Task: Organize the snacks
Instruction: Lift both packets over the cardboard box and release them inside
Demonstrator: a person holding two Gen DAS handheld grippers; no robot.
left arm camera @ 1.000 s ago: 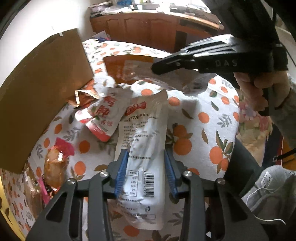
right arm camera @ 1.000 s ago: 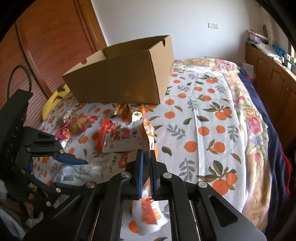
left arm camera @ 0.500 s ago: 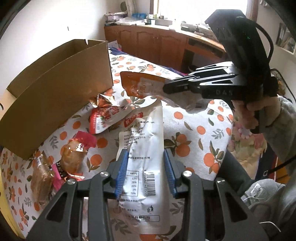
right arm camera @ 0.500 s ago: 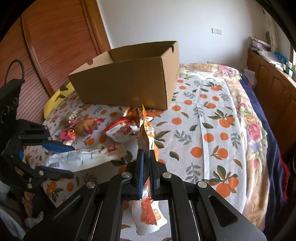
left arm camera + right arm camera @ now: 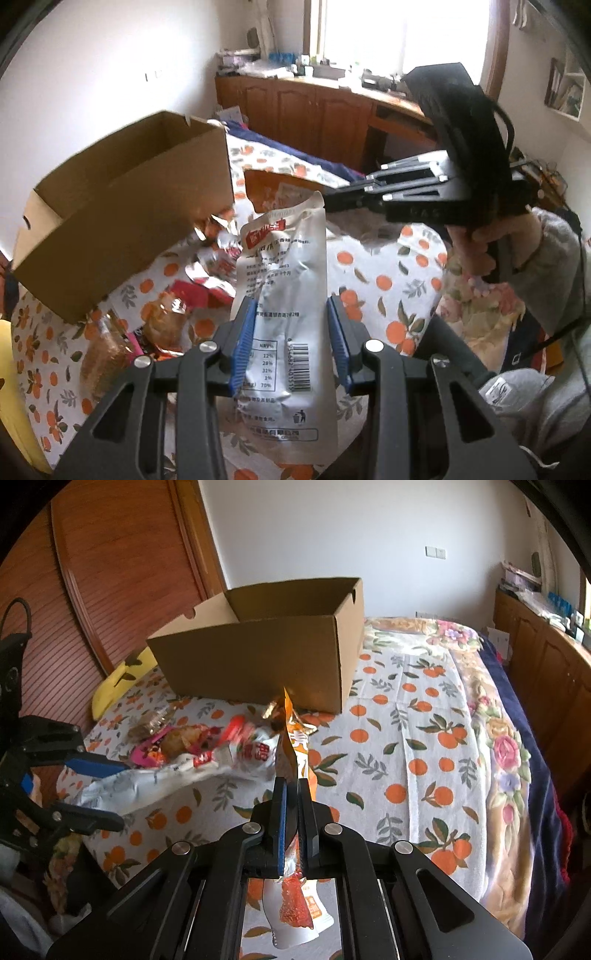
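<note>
Since the earlier frame both pouches have risen, and the cardboard box (image 5: 122,229) now shows its open, plain brown interior. The left gripper (image 5: 291,343) pinches a crinkled silver-white foil pouch (image 5: 284,280), flat and oblong, printed with a red label, a barcode and a nutrition table, in front of the box above the orange-print cloth (image 5: 417,746). The right gripper (image 5: 291,827), pads pressed together, clamps a thin orange-and-white pouch (image 5: 295,753) edge-on, likewise before the box. Glossy wrapped snacks (image 5: 184,738) lie heaped at the box's near wall.
</note>
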